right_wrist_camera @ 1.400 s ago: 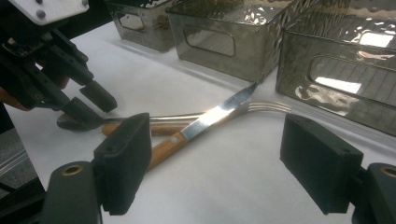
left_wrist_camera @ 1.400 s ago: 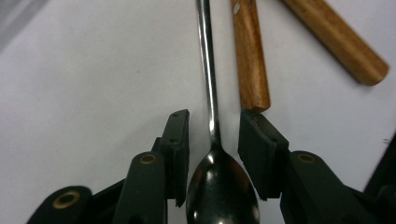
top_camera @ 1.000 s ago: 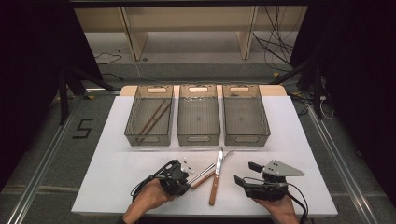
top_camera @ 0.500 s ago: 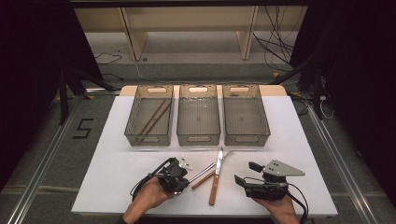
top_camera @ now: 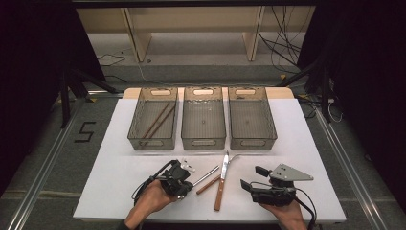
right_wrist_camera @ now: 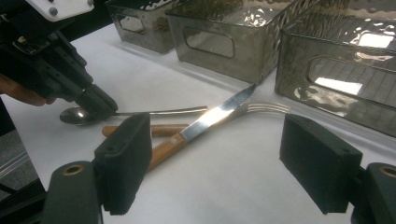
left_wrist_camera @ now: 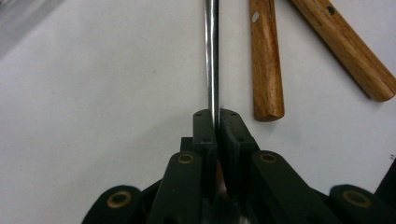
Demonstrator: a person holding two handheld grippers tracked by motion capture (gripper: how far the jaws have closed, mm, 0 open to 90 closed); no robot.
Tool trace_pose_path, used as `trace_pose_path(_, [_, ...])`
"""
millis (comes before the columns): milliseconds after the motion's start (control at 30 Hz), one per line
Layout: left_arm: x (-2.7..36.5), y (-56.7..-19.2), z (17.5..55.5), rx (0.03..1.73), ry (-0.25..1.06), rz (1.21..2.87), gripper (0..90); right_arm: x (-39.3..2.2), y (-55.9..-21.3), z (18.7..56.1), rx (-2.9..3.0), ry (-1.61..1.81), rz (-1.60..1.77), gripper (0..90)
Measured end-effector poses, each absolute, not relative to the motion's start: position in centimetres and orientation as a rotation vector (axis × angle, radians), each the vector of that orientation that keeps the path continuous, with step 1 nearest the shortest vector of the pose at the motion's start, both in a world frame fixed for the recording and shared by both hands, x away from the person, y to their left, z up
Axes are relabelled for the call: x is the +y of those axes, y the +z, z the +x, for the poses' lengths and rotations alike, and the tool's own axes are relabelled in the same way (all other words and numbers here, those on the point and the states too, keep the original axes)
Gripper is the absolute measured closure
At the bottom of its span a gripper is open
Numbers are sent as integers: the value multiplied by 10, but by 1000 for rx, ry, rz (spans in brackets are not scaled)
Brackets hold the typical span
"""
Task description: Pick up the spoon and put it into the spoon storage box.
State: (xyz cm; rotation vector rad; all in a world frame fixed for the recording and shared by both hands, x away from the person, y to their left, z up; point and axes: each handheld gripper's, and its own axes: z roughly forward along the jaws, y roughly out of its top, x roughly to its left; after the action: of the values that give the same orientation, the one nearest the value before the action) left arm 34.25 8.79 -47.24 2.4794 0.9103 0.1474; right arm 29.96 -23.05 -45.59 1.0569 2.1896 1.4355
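Left tongs [left_wrist_camera: 217, 122] clamp one spoon [left_wrist_camera: 212, 56]; right tongs [right_wrist_camera: 224, 163] gape; three bins [top_camera: 203, 143].

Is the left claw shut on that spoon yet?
Shut: the left claw pinches the spoon handle between its closed jaws, which have just closed on it.

Three bins [top_camera: 203, 120] stand behind my grippers; between my left gripper [top_camera: 184, 182] and right gripper [top_camera: 248, 178] lie spoon [top_camera: 206, 175], knife [top_camera: 221, 184] and fork [top_camera: 233, 157].
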Motion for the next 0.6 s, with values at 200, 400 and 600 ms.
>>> trace_pose_path(200, [92,-475,347,929,107,2455,852,-230,-456,299,2193,1434,1057,260])
trace_pose_path(400, [93,-475,348,942,124,2463,844,-230,-456,300,2194,1433,1057,261])
trace_pose_path(600, [88,-474,346,940,138,2498,797,-230,-456,300,2194,1434,1058,261])
